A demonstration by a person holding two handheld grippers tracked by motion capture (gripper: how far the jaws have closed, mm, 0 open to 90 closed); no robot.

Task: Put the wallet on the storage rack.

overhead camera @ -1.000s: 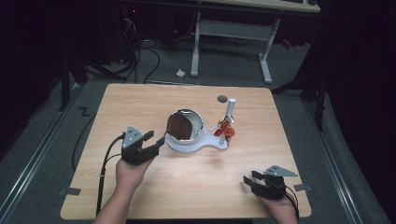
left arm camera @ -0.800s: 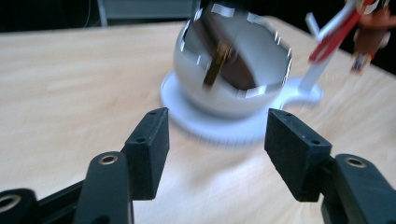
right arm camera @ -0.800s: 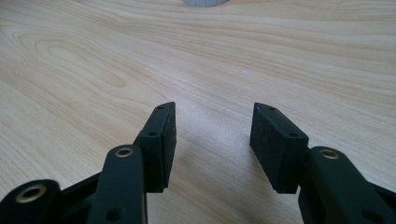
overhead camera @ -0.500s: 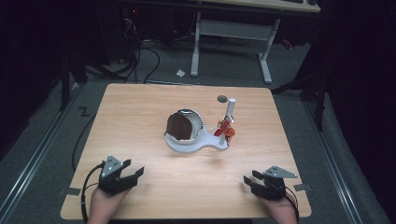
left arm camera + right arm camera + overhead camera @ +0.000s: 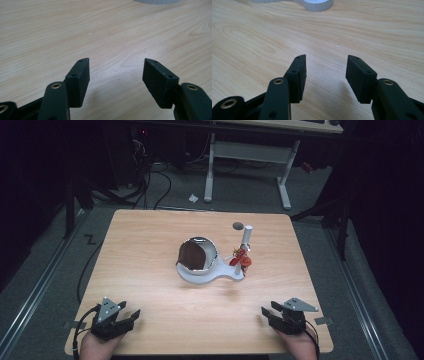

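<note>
Moved since earlier: left claw (image 5: 131, 316), once beside the mirror, now at the near left corner of the counter (image 5: 150, 250); its jaws have just been opening, nothing between them. Right claw (image 5: 267, 313): unchanged, near right corner.

Counter: light wood, rectangular, dark floor around it.

Mirror (image 5: 196, 255): round, tilted, on a white stand (image 5: 220, 274), middle of the counter, well apart from both claws. Stand's edge shows at the top of both gripper views.

White post (image 5: 246, 237): upright at the stand's right end, small red and orange pieces (image 5: 241, 257) at its foot; what they are cannot be told.

Dark disc (image 5: 238, 225): small, on the counter just beyond the post.

Left claw: jaws spread wide over bare wood, gripping nothing. Right claw: jaws apart, gripping nothing.
</note>
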